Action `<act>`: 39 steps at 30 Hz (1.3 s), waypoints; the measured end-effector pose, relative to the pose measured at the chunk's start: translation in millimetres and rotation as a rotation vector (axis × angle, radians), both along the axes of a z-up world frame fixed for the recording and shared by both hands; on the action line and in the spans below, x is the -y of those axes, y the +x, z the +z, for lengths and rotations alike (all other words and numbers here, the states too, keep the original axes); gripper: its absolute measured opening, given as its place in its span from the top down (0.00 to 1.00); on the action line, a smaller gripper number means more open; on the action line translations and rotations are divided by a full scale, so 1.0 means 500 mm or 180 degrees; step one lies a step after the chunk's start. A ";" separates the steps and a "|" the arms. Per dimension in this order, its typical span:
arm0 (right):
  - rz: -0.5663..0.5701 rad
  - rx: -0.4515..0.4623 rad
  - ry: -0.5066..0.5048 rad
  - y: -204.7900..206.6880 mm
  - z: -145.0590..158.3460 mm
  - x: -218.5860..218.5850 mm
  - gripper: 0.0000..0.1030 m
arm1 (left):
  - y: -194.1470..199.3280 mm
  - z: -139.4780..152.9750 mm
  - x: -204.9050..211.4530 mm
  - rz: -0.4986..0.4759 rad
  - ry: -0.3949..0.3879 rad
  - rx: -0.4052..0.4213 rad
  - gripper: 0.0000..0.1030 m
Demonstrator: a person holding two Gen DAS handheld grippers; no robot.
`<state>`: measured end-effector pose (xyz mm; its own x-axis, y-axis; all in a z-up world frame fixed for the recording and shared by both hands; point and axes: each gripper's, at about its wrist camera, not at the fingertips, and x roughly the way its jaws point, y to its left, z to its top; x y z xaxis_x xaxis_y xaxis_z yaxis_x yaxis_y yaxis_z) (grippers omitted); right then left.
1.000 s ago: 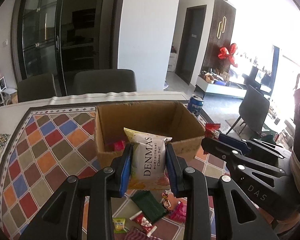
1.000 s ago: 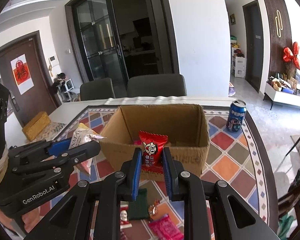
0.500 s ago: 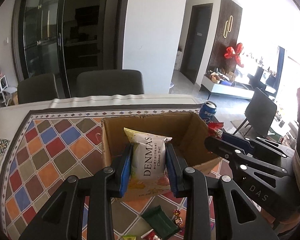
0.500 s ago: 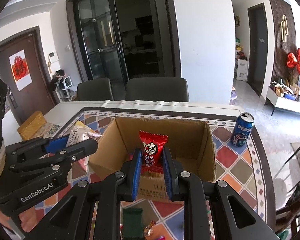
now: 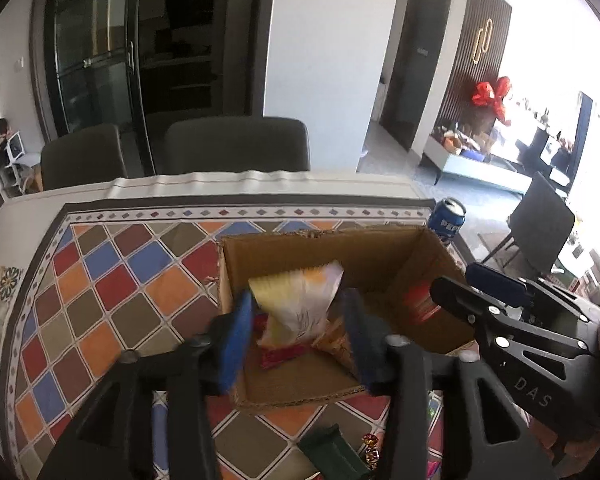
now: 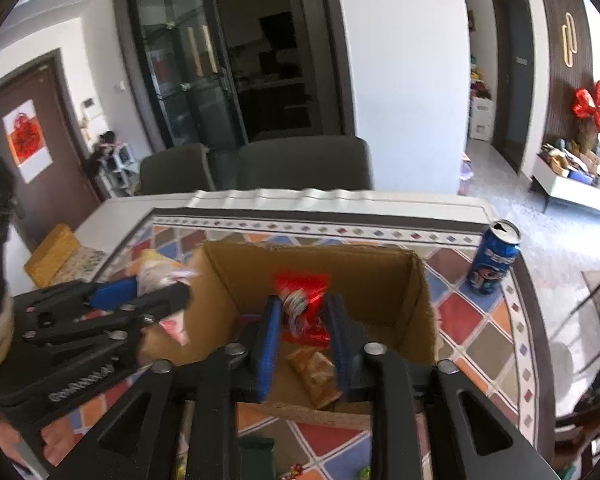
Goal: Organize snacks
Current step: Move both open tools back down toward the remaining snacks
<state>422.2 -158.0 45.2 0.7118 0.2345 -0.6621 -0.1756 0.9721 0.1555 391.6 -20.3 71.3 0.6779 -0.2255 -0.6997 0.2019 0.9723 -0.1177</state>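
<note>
Snacks drop free: white crinkly cheese-ball bag [image 5: 300,304] and red foil candy packet [image 6: 302,304] between my just-opening left gripper [image 5: 296,336] and right gripper [image 6: 302,340], above the brown cardboard box [image 5: 380,256].

A home's open dining and living area. A dining table [image 5: 100,280] with a colourful diamond-patterned cloth has grey upholstered chairs [image 5: 236,144] behind it. Beyond are glass doors [image 6: 188,80], a wooden entrance door [image 6: 32,140] with a red poster, and a low bench [image 5: 480,168] cluttered with household things.
</note>
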 end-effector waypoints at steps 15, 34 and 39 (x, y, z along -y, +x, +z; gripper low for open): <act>0.0082 0.0124 0.0032 -0.104 0.011 0.002 0.54 | -0.133 0.023 -0.019 0.0109 -0.0005 0.0138 0.37; 0.0316 -0.0334 -0.0180 -0.170 -0.077 -0.010 0.54 | -0.210 -0.091 -0.018 0.0152 0.0080 -0.0327 0.37; 0.0364 -0.0446 -0.0250 -0.185 -0.104 -0.006 0.54 | -0.229 -0.124 -0.008 0.0110 0.0140 -0.0439 0.37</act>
<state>329.8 -154.9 -6.8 0.5830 0.2523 -0.7723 -0.2676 0.9571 0.1107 276.9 -16.4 9.2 0.5814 -0.1707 -0.7955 0.1530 0.9832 -0.0991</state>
